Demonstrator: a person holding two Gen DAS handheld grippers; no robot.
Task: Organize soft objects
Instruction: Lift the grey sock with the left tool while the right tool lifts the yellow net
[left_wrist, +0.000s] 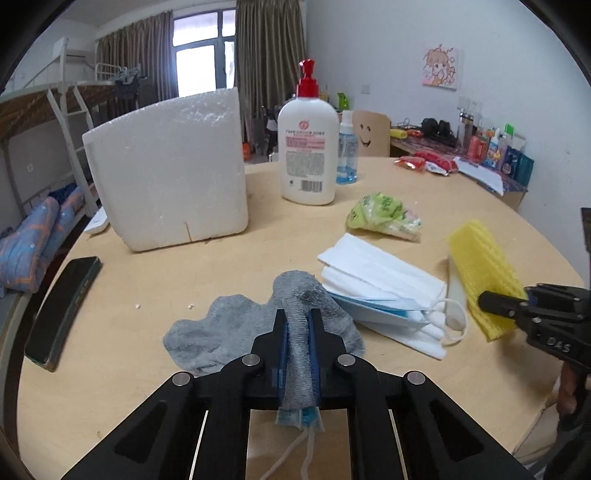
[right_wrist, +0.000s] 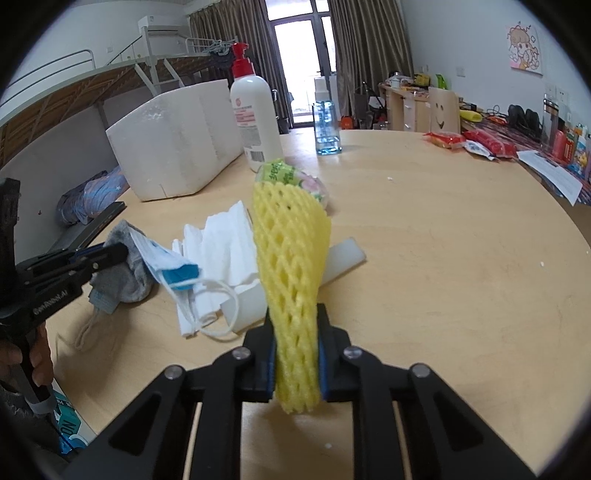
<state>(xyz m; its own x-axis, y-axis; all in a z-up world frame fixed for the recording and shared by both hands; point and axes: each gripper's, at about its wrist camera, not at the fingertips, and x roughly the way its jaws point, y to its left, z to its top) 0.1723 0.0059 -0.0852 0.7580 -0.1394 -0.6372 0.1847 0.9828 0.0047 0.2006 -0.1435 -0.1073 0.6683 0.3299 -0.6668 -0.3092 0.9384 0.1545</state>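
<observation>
I see my left hand-held gripper (left_wrist: 297, 325) clenched on a grey sock (left_wrist: 258, 328), with a bit of a blue face mask (left_wrist: 299, 417) pinched in alongside it at the back of the jaws. The sock's long axis runs straight along the fingers, one end poking forward past the tips and humped up, while the rest spills off to the left and lies flat on the bench (left_wrist: 207, 266). The mask's white ear loops dangle below the jaws toward me.

My right hand-held gripper (right_wrist: 295, 325) is clamped around the lower end of a yellow foam net sleeve (right_wrist: 291, 251). The sleeve stands up out of the jaws and points away from me, leaning slightly left, its long axis in line with the fingers and its wider far end clear of the bench.

Between the two grippers, a pile of white face masks (left_wrist: 376, 284) lies on the bench, with a blue-lined one at the near edge touching the sock. A white foam strip (right_wrist: 343, 258) lies just behind the sleeve. Farther back sit a green tissue packet (left_wrist: 384, 216), a lotion bottle (left_wrist: 308, 147), a blue bottle (left_wrist: 347, 151) and a white foam box (left_wrist: 166, 173). A phone (left_wrist: 62, 310) lies at the left edge.
</observation>
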